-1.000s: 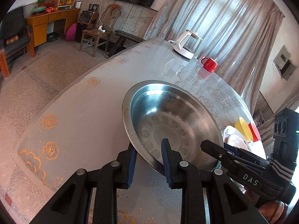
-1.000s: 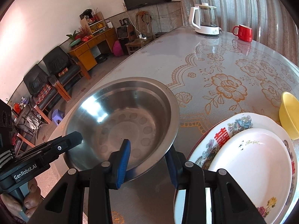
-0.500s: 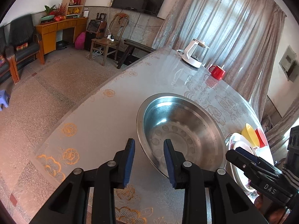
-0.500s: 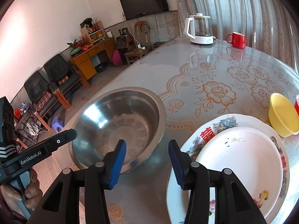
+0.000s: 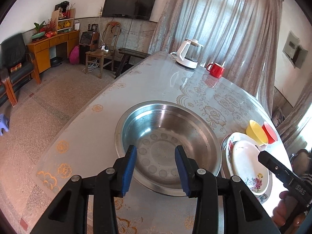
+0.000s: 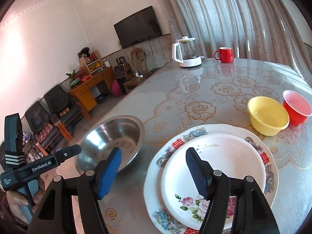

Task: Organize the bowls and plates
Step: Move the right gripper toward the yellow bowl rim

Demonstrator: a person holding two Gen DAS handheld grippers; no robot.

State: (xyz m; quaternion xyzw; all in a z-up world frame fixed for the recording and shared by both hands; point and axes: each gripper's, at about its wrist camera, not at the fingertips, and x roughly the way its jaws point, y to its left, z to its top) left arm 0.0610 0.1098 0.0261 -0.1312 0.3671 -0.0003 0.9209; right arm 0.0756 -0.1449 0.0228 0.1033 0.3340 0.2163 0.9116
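Both grippers (image 5: 155,168) (image 6: 154,174) spread wide, empty.

The left gripper (image 5: 156,167) and right gripper (image 6: 154,173) were black plastic with ribbed blue pads (silver pivot screws), white "GenRobot.AI" lettering

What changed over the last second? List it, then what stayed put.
Both grippers, left gripper and right gripper, let go of the steel basin, opened and drew back; the right swung toward the stacked plates. The basin, yellow bowl and red cup stayed put.
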